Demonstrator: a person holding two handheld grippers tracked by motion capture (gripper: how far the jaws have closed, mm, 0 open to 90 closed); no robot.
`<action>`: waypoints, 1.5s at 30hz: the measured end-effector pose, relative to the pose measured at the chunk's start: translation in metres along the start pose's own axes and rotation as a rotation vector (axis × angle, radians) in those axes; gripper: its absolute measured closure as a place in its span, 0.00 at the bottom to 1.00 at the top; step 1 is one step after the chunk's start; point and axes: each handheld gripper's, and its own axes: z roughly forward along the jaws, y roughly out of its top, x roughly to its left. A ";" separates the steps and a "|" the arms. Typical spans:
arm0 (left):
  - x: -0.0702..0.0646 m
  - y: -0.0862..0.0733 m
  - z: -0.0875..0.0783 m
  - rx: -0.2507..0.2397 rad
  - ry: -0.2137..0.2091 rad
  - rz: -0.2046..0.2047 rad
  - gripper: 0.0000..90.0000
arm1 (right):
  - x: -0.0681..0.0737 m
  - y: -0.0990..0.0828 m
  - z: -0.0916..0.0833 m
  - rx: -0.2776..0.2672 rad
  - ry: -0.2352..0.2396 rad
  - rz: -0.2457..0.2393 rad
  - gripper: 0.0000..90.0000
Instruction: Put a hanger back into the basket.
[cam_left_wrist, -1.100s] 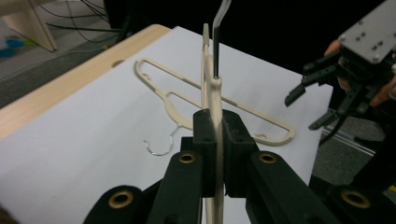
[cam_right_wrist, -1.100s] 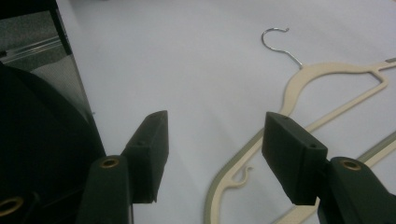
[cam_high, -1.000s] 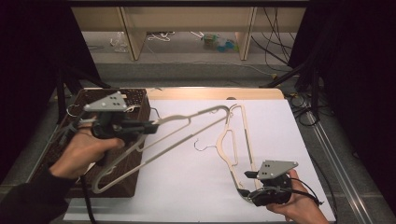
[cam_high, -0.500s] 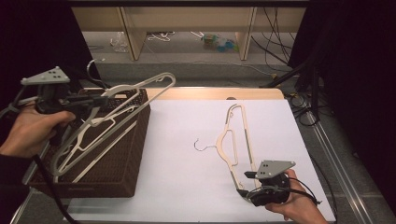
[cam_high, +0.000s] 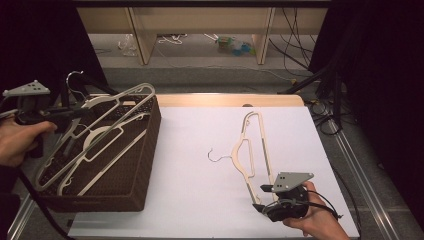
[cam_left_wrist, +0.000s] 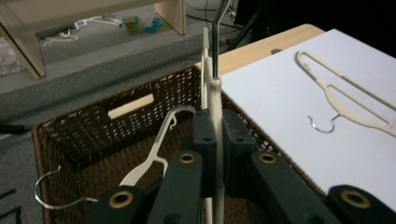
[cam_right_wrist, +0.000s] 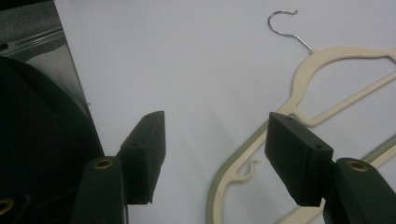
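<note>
While the right gripper (cam_high: 265, 199) waits with its jaws wide and holding nothing, just beside the hanger on the white sheet (cam_high: 248, 150), the left gripper (cam_high: 82, 111) pinches a cream hanger (cam_left_wrist: 215, 116) tight over the brown basket (cam_high: 127, 165). Next it should lower that hanger inside and let go.

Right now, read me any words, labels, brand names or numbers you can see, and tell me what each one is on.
None: no readable text stands on anything.
Wicker basket: a faint mark low on its front wall, too blurred to read.
Hangers, held and on the white sheet: no markings.
Packets on the floor beyond the table: too small to read.
</note>
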 end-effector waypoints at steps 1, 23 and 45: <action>0.002 -0.002 0.002 0.000 -0.003 0.001 0.95 | 0.000 0.000 0.000 0.001 0.001 0.000 0.44; 0.026 -0.041 0.054 0.113 -0.006 -0.046 0.95 | -0.002 -0.002 0.000 0.024 0.014 -0.004 0.44; 0.053 -0.088 0.087 0.313 0.222 -0.055 0.84 | -0.002 -0.004 0.005 0.020 0.006 -0.002 0.43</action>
